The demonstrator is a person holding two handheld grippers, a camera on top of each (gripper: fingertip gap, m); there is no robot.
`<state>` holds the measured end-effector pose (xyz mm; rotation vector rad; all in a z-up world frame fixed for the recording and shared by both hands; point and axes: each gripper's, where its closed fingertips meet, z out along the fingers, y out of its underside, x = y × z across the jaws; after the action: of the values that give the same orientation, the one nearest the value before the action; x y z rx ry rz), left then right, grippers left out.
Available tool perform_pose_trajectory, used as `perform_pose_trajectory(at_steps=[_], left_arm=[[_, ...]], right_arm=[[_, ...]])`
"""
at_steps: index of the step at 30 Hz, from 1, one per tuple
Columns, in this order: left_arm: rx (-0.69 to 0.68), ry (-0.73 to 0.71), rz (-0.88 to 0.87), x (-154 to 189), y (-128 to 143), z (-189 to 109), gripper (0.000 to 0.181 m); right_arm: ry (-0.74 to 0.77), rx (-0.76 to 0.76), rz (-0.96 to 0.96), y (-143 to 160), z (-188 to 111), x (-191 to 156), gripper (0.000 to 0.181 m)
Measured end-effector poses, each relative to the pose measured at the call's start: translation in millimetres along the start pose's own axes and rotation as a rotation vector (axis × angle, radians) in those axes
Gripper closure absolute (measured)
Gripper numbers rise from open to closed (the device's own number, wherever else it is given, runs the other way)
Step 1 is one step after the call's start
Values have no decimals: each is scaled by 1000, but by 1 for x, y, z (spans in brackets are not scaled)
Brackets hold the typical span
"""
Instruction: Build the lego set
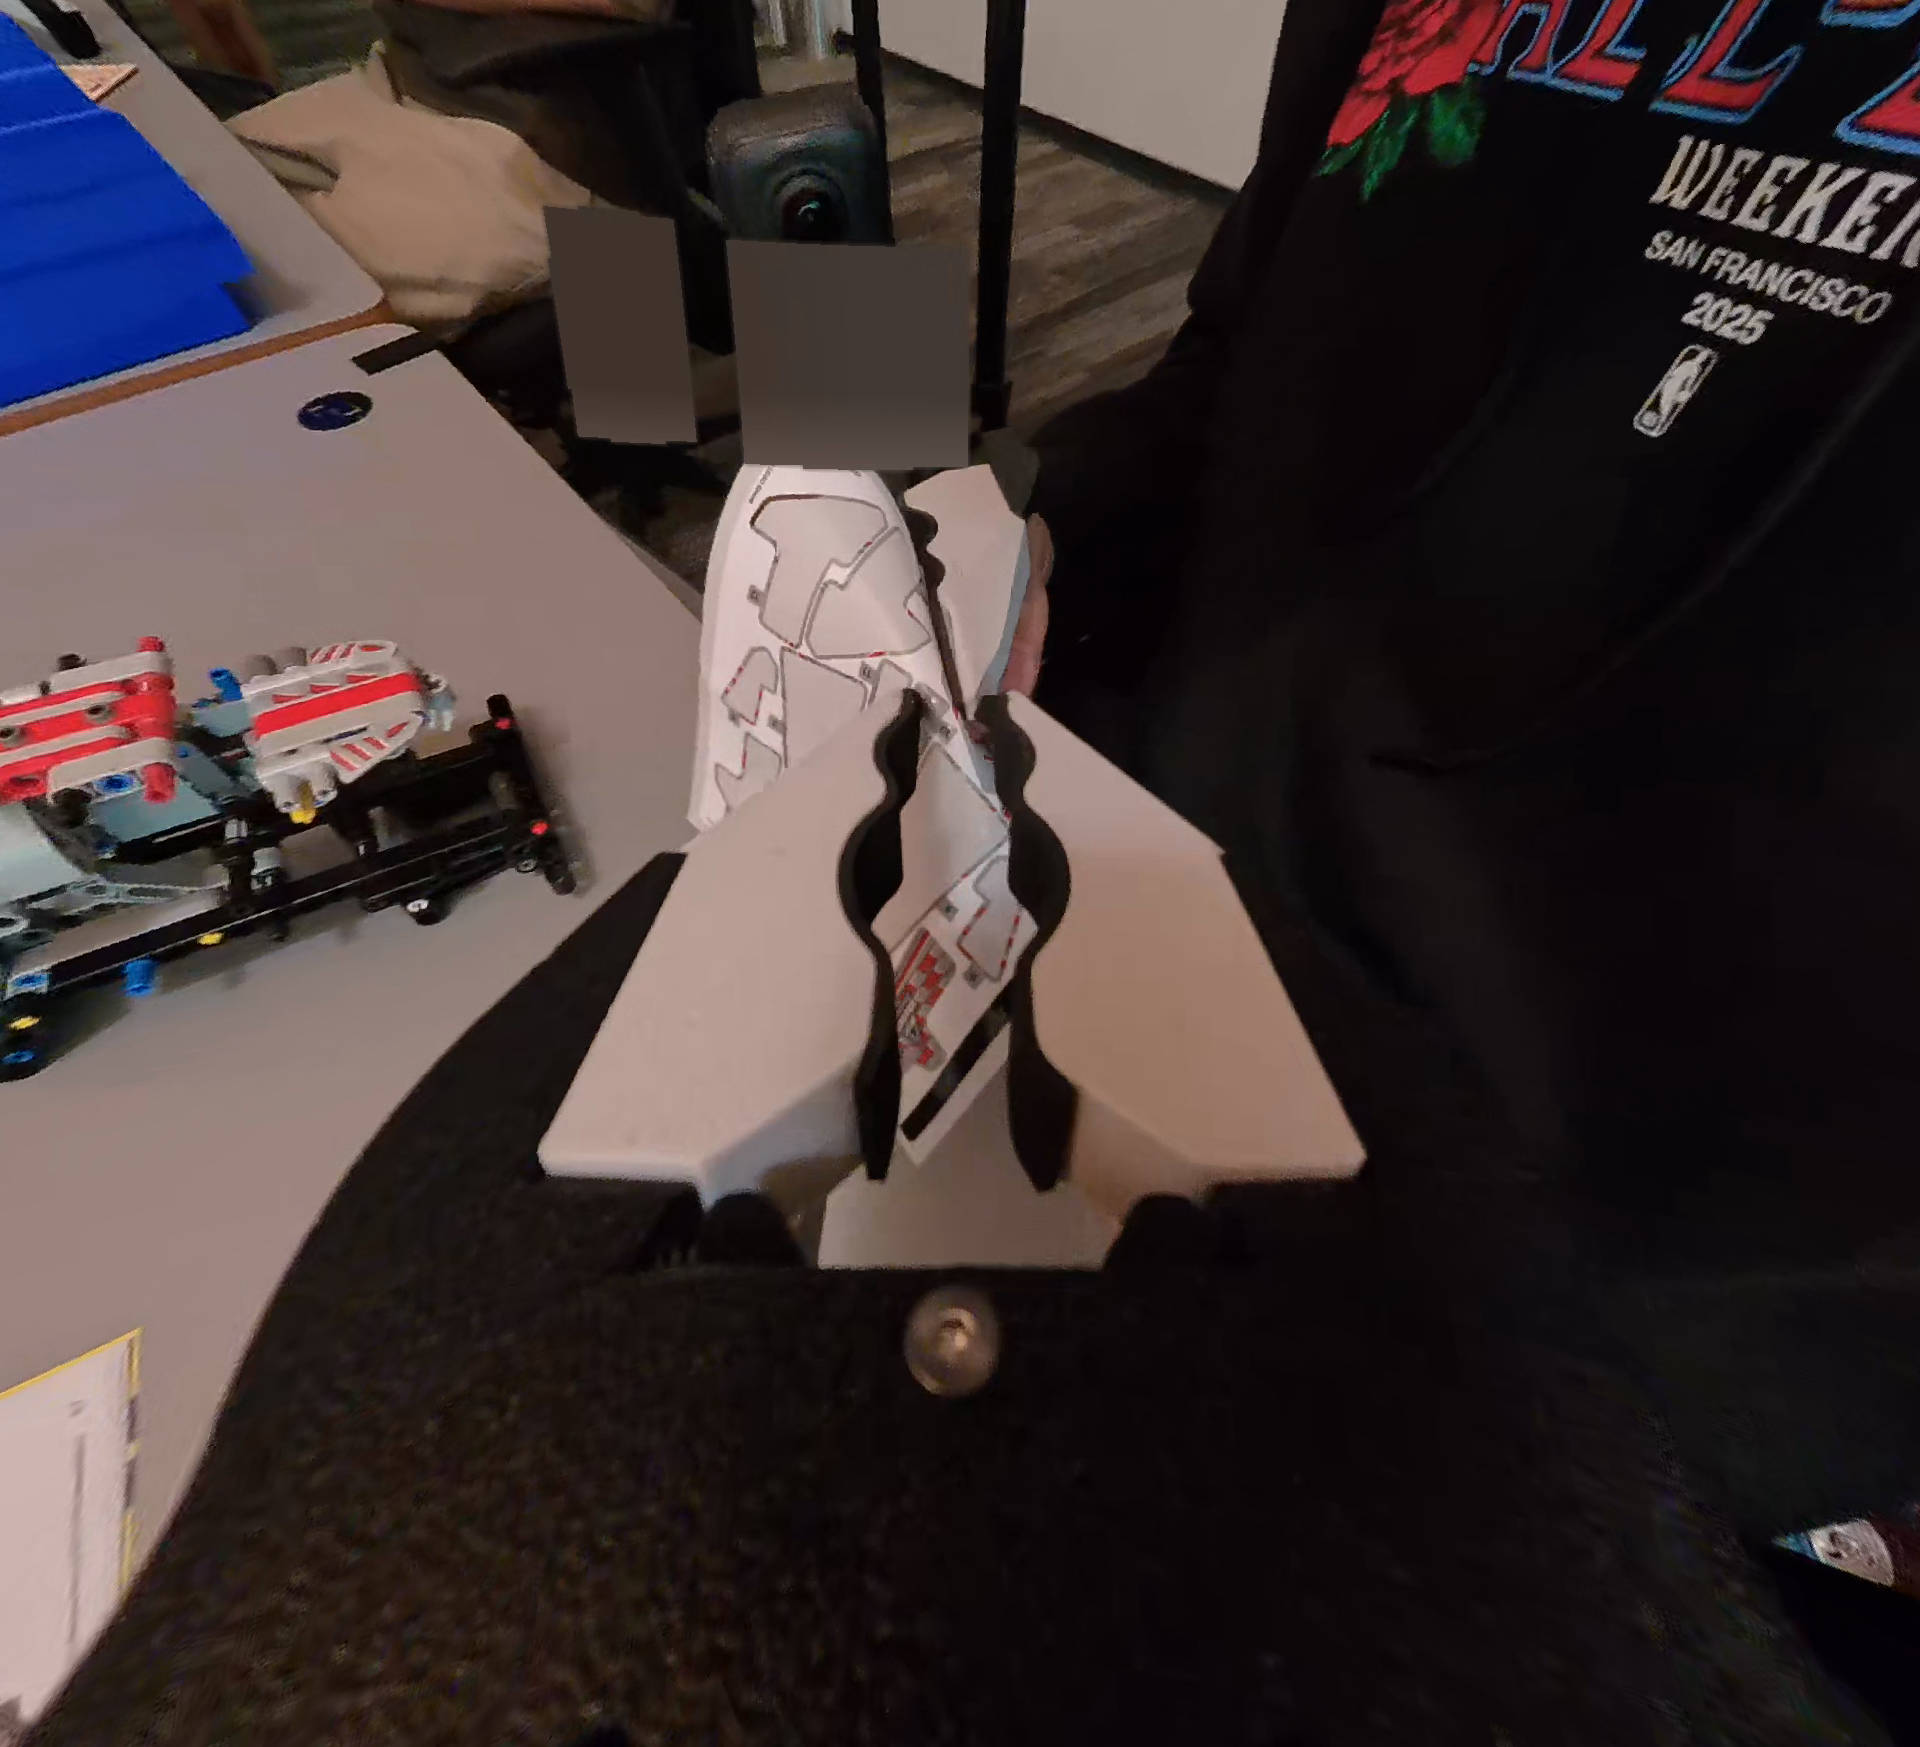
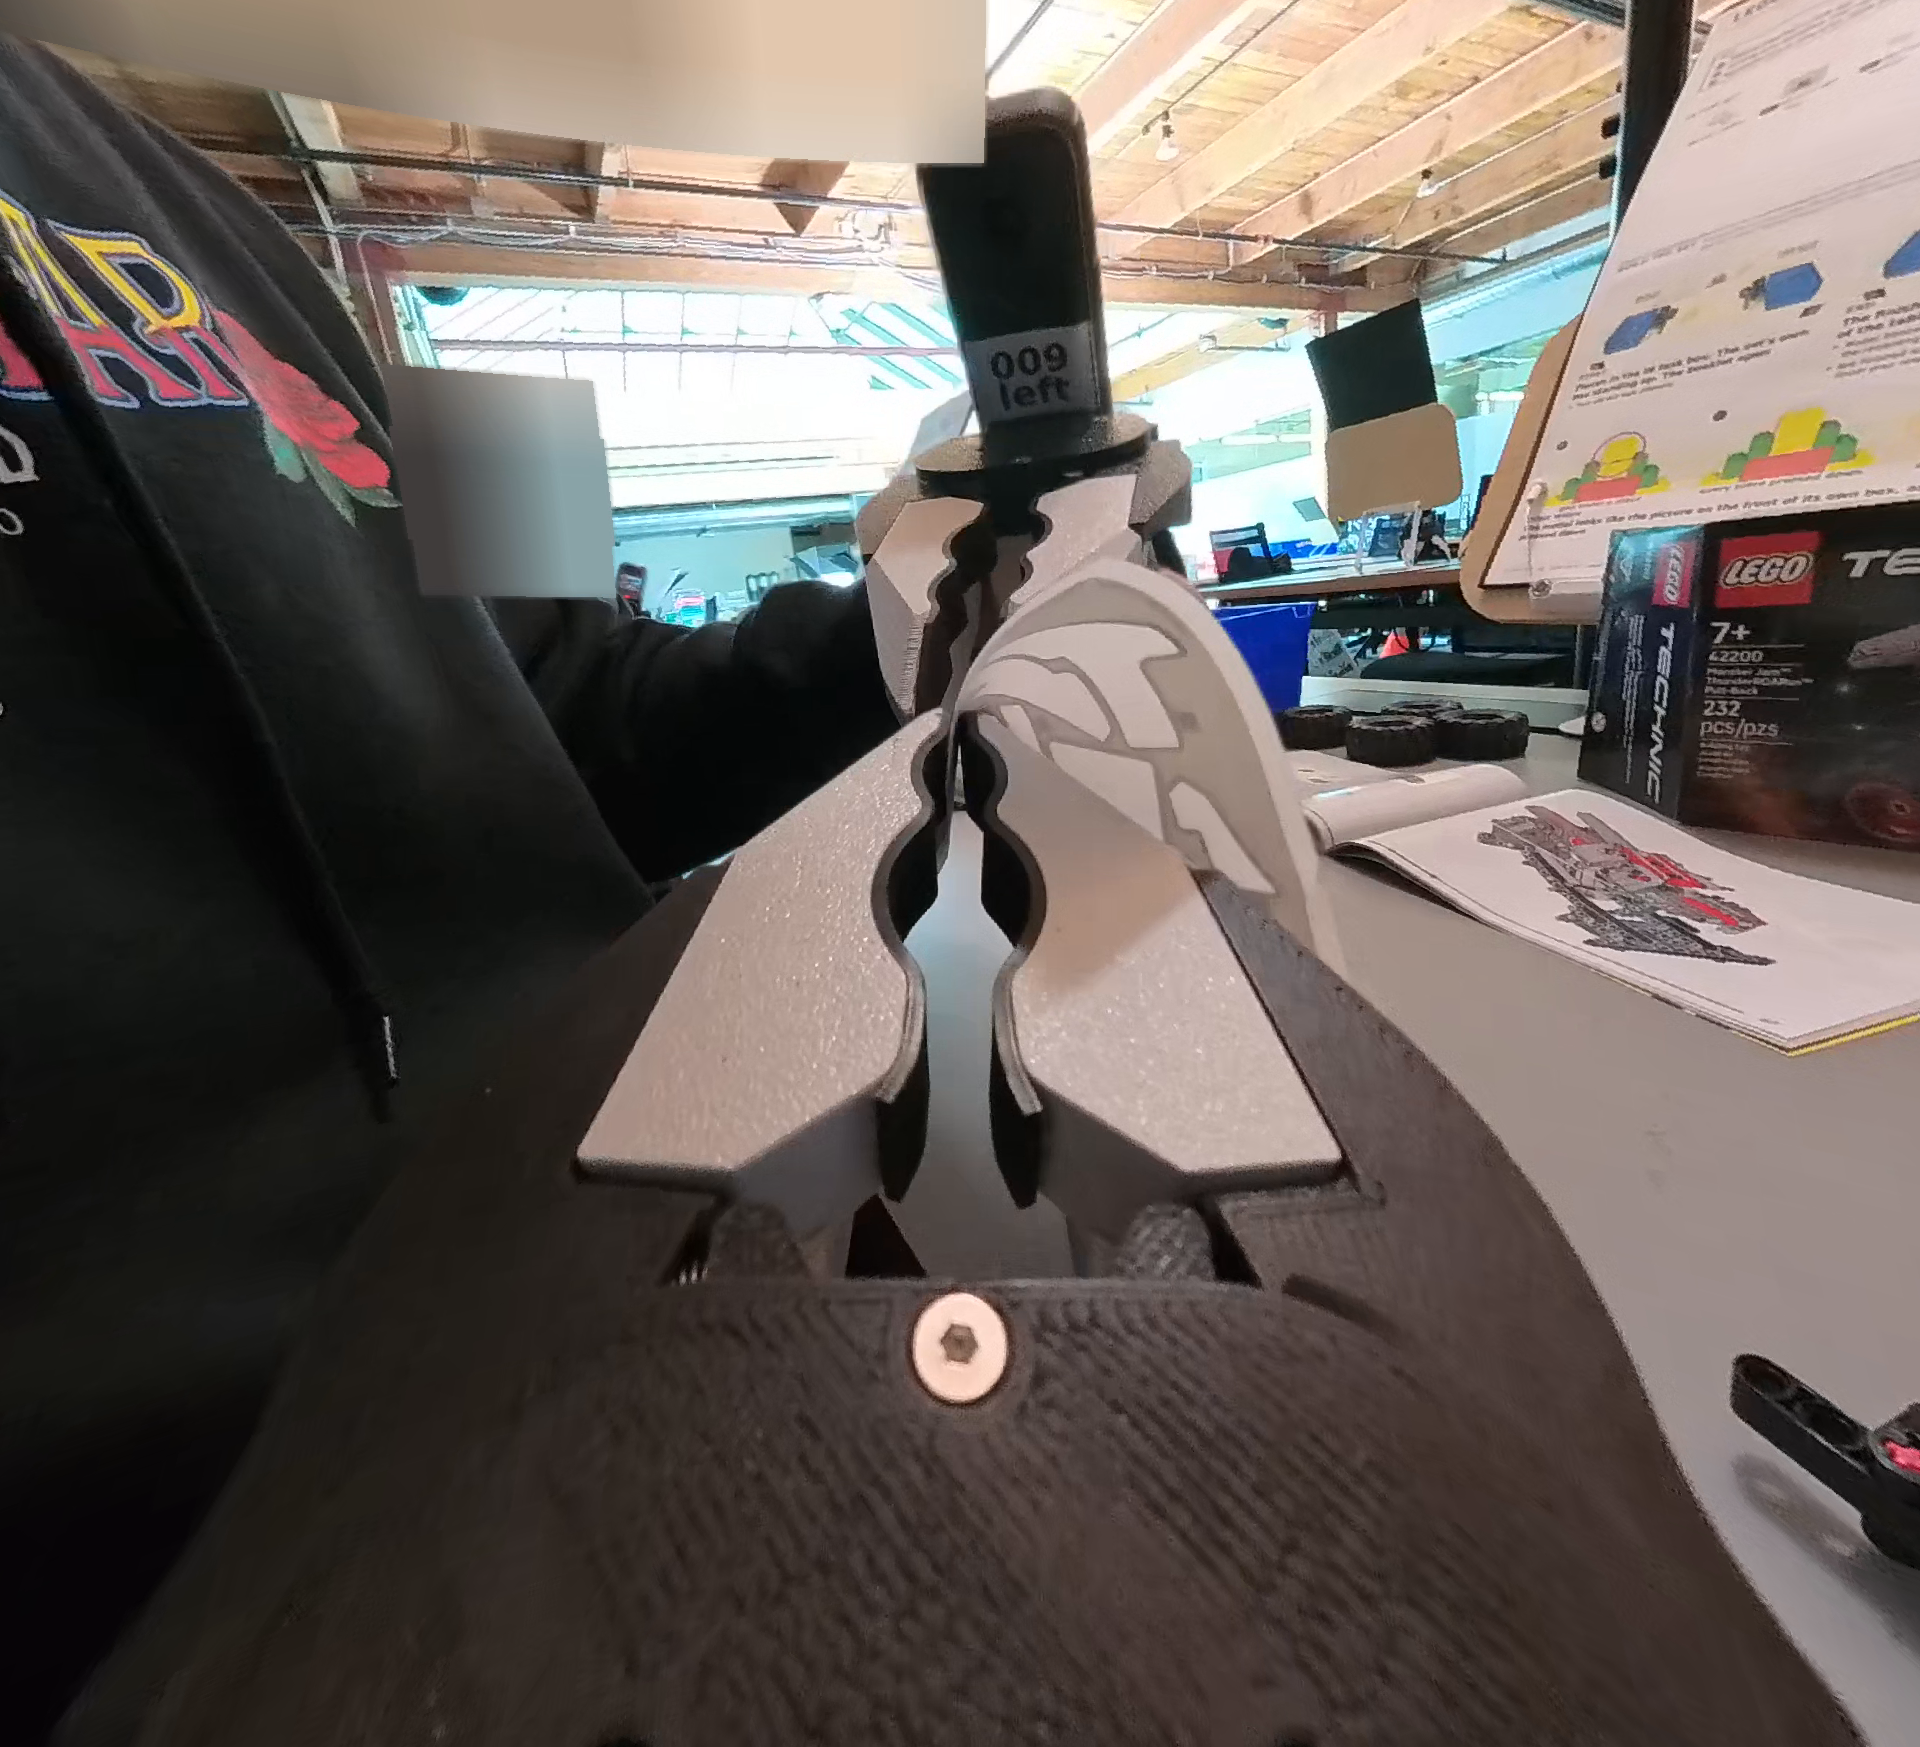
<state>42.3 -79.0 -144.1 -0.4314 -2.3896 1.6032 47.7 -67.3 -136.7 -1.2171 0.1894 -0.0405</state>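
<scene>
Over table [image 1: 312,554], grippers [image 1: 951,710] [image 2: 956,731] pinch half-hidden sticker sheet [image 1: 821,617].

Right gripper [image 2: 961,726] pinches edge of curled white sticker sheet [image 2: 1122,721] at its fingertips; left gripper [image 2: 961,648] grips same sheet from opposite side. Open instruction booklet [image 2: 1621,908], black tyres [image 2: 1403,731], black set box [image 2: 1756,669] on grey table [image 2: 1766,1209]
</scene>
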Motion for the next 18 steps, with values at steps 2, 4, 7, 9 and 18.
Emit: perform_pose_trajectory(at_steps=[2, 4, 7, 9, 18], left_arm=[[21, 11, -7, -1, -2, -1, 171], [45, 13, -9, -3, -5, -2, 173], [37, -11, 2, -7, -4, -4, 174], [17, -36, 19, -10, -3, -4, 174], [-125, -182, 125, -19, 3, -7, 177]], right_arm=[[5, 17, 9, -2, 0, 1, 181], [-4, 46, 34, -6, 0, -1, 179], [6, 54, 71, -6, 1, 2, 175], [29, 55, 72, -6, 1, 5, 176], [80, 49, 120, -8, 2, 12, 172]])
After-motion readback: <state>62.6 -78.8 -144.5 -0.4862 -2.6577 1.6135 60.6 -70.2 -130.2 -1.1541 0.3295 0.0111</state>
